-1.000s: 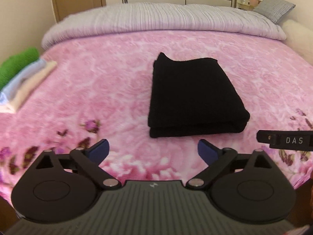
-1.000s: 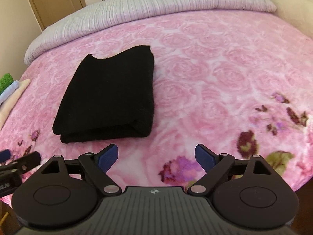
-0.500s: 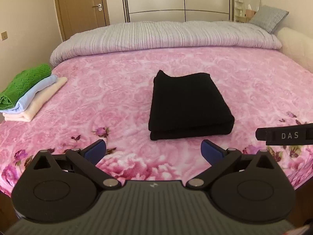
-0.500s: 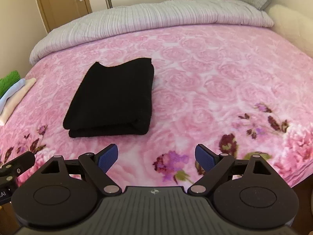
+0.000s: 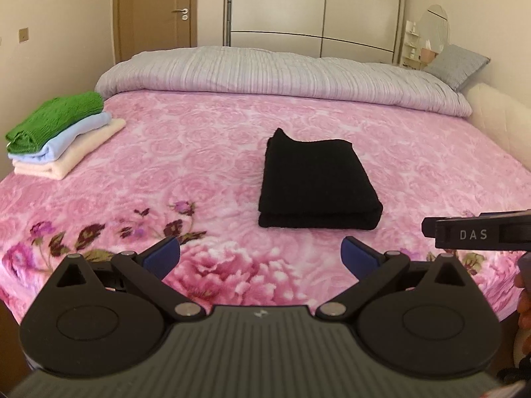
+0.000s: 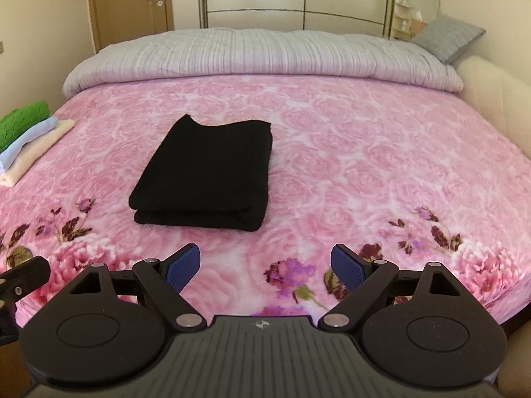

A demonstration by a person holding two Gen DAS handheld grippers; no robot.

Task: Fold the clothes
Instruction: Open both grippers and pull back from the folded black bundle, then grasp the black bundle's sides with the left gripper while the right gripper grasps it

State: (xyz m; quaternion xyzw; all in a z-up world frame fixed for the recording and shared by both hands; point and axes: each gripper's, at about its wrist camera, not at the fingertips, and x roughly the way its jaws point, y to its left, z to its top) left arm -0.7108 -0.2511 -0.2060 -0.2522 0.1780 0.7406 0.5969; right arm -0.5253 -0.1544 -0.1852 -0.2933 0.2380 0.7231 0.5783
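The left gripper is being held spread wide, nothing between its blue pads, above the near edge of the pink floral blanket. The black garment is being seen at about one o'clock from it, near but well clear of the fingertips, lying flat on the blanket around the middle of the bed.

The right gripper is likewise being held released, its blue pads empty and wide apart, above the blanket's flowered border. From here the black garment is being seen at about eleven o'clock, untouched.

The garment is being shown as a neat folded rectangle, doubled over on itself, with two thick layers stacked at the near edge and the fold running along its right side. The far edge is looking slightly uneven, one corner rising into a small peak. The fabric is looking dark, matte and knit-like.

At about ten o'clock from the left gripper, a stack of folded clothes is being seen at the bed's left edge: green on top, light blue beneath, cream at the bottom. A grey ribbed duvet is being seen bunched along the far side of the bed.
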